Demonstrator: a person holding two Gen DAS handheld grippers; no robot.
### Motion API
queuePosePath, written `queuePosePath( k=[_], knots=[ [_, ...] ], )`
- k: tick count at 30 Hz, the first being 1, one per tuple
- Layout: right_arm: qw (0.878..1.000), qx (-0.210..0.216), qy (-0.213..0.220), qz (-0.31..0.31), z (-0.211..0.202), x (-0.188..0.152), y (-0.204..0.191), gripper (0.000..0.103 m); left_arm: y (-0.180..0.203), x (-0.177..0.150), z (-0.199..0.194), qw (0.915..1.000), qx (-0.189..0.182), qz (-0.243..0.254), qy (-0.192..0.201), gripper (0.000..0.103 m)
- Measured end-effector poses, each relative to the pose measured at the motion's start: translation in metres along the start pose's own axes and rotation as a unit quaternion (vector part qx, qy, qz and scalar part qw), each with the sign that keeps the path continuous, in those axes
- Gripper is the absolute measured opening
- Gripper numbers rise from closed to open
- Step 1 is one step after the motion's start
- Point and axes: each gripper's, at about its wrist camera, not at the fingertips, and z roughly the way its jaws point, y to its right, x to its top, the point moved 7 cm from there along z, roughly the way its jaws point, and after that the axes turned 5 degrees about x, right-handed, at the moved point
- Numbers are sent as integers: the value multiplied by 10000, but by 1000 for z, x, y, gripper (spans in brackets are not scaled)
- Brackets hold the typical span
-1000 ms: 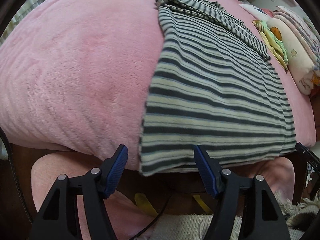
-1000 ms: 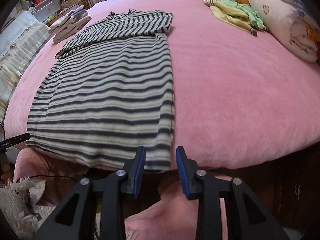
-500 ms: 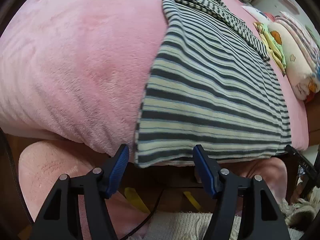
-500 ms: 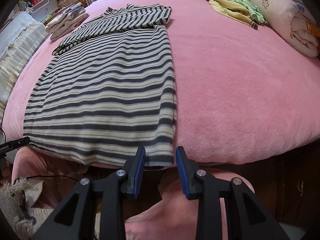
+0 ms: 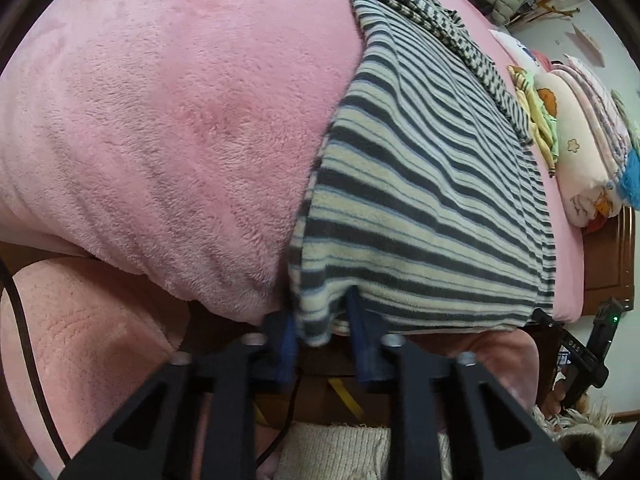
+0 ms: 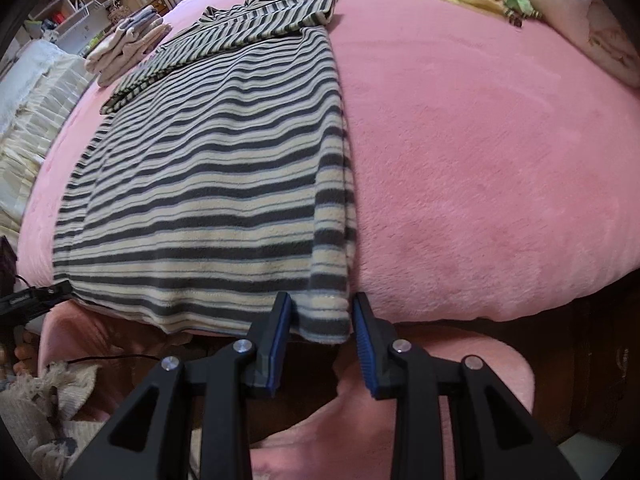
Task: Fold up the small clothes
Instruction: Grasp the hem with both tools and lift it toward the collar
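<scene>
Both grippers lower, at striped garment (image 5: 420, 208) hem

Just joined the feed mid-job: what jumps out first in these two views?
A striped top lies flat on a pink blanket, hem hanging over the near edge. The left gripper and right gripper are closing, each with a hem corner between its jaws. Folded clothes sit at the far left.

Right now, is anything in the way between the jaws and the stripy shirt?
No. Nothing visible blocks them. The shirt hem already sits inside both the left gripper and the right gripper as their jaws close.
</scene>
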Motion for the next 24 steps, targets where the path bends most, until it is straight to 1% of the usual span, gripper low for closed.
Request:
queuePosePath(
  k=[2,3,6,9,11,14,17,20,24],
  knots=[
    [10000,16,6,-21,-1,0,-2,11,4,1,-3,9999,80,109,61,9],
    [10000,1,23,-41,-2,0,-3,9,7,2,-5,9998,100,161,84,8],
    [9999,-14,83,-148,-10,0,-8,8,19,3,-15,9992,115,342,189,7],
    [9992,-45,245,-304,-24,3,-14,7,32,10,-34,9983,-34,427,402,7],
    [9987,-36,378,-351,-35,8,-16,7,40,18,-51,9971,-194,390,616,7],
    [9970,95,660,-395,-60,19,-22,7,50,31,-79,9944,-447,279,919,7],
    [9934,203,991,-539,-88,37,-33,7,63,49,-108,9899,-573,214,1280,7],
    [9885,278,1314,-689,-113,61,-43,7,77,72,-137,9843,-605,174,1647,7],
    [9830,233,1629,-814,-135,103,-54,7,87,106,-164,9786,-683,-67,1938,7]
  ],
)
